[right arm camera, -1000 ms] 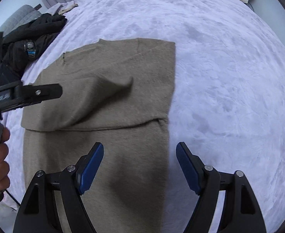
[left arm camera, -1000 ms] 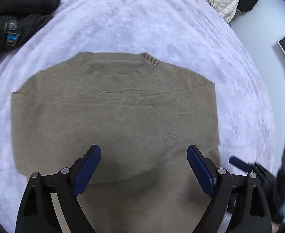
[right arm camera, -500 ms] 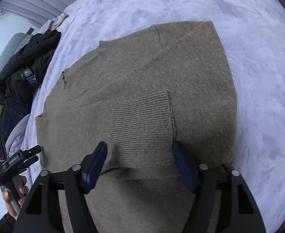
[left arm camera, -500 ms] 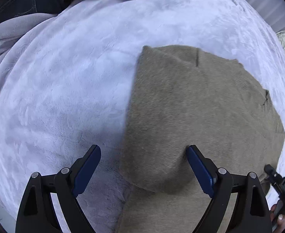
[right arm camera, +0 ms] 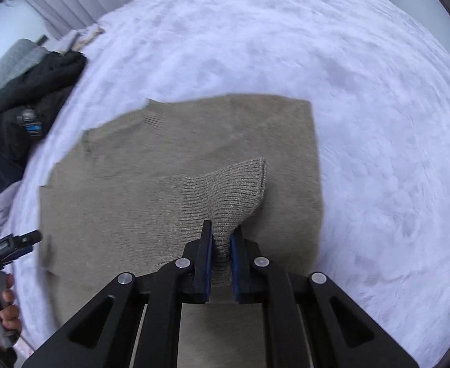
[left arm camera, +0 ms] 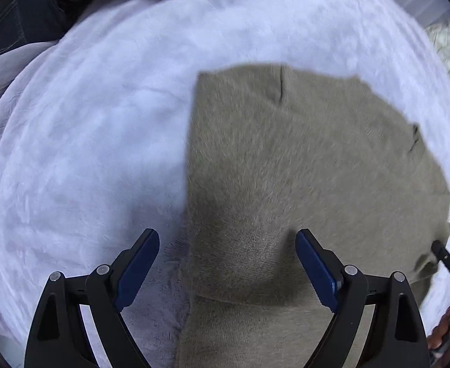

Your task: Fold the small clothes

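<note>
A tan knit sweater (left arm camera: 301, 168) lies flat on a pale lilac fleece blanket (left arm camera: 87, 153). My left gripper (left arm camera: 226, 236) points straight down over the sweater's left edge. It is open, and a folded layer of the knit lies below the gap with the pads clear of it. In the right wrist view the sweater (right arm camera: 163, 184) has a ribbed sleeve cuff (right arm camera: 237, 184) pulled up off the body. My right gripper (right arm camera: 222, 230) is closing its jaws on that cuff, and the blue pads pinch the rib knit.
A heap of dark clothes (right arm camera: 25, 107) sits at the blanket's far left edge, and is also seen as dark clothes (left arm camera: 41, 6) in the left wrist view. A whitish garment (left arm camera: 448, 46) lies at the far right. The left tool (right arm camera: 10, 245) and a hand (right arm camera: 7, 312) holding it show beside the sweater.
My left gripper swung from over the sweater's middle to its left edge, still open. My right gripper moved onto the ribbed cuff, closed on it and raised it.
</note>
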